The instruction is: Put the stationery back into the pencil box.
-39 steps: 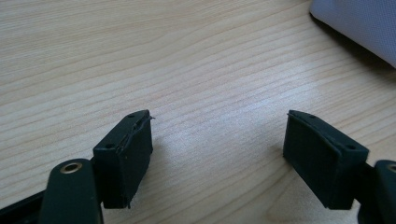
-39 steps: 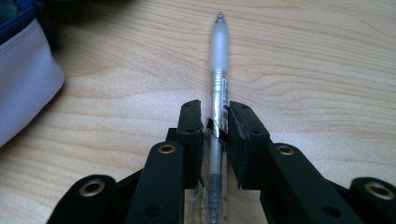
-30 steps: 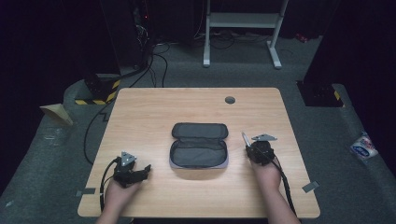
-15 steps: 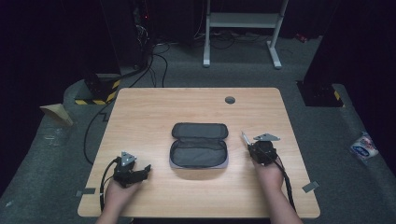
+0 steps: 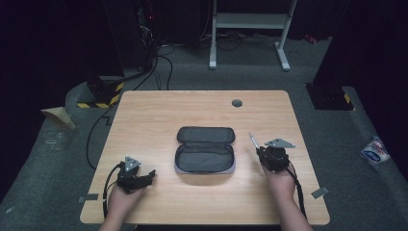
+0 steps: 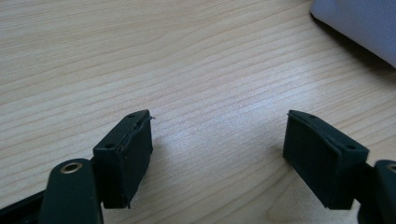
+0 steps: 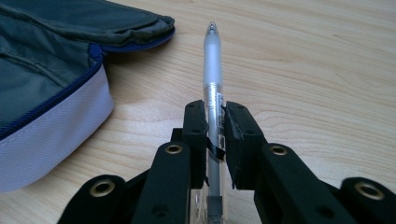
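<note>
An open grey pencil case (image 5: pixel 205 148) lies flat at the middle of the wooden table (image 5: pixel 159 115); its grey lining and blue zip (image 7: pixel 51 93) fill the left of the right gripper view. My right gripper (image 5: pixel 262 150) sits just right of the case, its jaws having just closed on a translucent pen (image 7: pixel 212 84) that now sticks out forward between the pads, tip up and away, slightly above the table. The pen (image 5: pixel 253 141) points toward the far left. My left gripper (image 5: pixel 150 175) rests low near the front left, open, bare wood between its fingertips (image 6: pixel 128 149). A corner of the case (image 6: pixel 359 25) shows beyond.
A small dark round grommet (image 5: pixel 236 103) sits near the table's far edge. Cables trail from both grippers over the front edge. Beyond the table are a dark floor, a white stand (image 5: pixel 250 29), and a yellow-black striped box (image 5: pixel 103 89).
My right gripper has risen a little with the pen in its jaws. The left hand and gripper have stayed in place.
</note>
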A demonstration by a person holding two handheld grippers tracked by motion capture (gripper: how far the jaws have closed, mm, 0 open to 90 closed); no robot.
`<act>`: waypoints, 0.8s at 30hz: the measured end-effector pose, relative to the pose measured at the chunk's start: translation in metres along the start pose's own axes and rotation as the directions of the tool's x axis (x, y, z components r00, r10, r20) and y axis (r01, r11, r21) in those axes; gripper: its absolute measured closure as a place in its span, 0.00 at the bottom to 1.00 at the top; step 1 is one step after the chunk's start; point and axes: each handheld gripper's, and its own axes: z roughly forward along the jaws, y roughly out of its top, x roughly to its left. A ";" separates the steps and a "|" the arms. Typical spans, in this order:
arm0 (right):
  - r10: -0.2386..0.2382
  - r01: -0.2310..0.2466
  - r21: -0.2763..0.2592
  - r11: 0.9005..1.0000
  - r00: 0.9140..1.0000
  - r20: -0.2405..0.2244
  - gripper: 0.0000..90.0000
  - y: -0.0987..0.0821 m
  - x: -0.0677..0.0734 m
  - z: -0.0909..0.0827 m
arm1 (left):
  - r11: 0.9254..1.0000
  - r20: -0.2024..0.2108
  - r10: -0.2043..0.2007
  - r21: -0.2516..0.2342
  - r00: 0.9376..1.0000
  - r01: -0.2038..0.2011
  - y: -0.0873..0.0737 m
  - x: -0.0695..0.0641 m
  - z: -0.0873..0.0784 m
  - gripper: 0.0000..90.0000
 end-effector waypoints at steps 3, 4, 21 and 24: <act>-0.003 0.003 -0.010 1.000 1.000 -0.006 0.88 0.001 0.001 -0.004 | 1.000 0.000 0.000 -0.001 1.000 0.000 0.000 0.000 0.000 0.27; -0.008 0.008 -0.017 1.000 1.000 -0.006 0.87 0.001 0.001 -0.005 | 1.000 0.000 0.000 -0.001 1.000 0.000 0.000 0.000 0.000 0.27; -0.042 0.039 -0.078 0.996 0.999 -0.031 0.88 0.009 0.011 -0.022 | 1.000 -0.001 -0.002 -0.001 1.000 0.002 -0.002 0.000 -0.002 0.27; -0.050 0.046 -0.091 0.995 0.998 -0.034 0.88 0.011 0.013 -0.025 | 1.000 -0.003 0.000 -0.003 1.000 0.000 -0.002 0.000 -0.002 0.27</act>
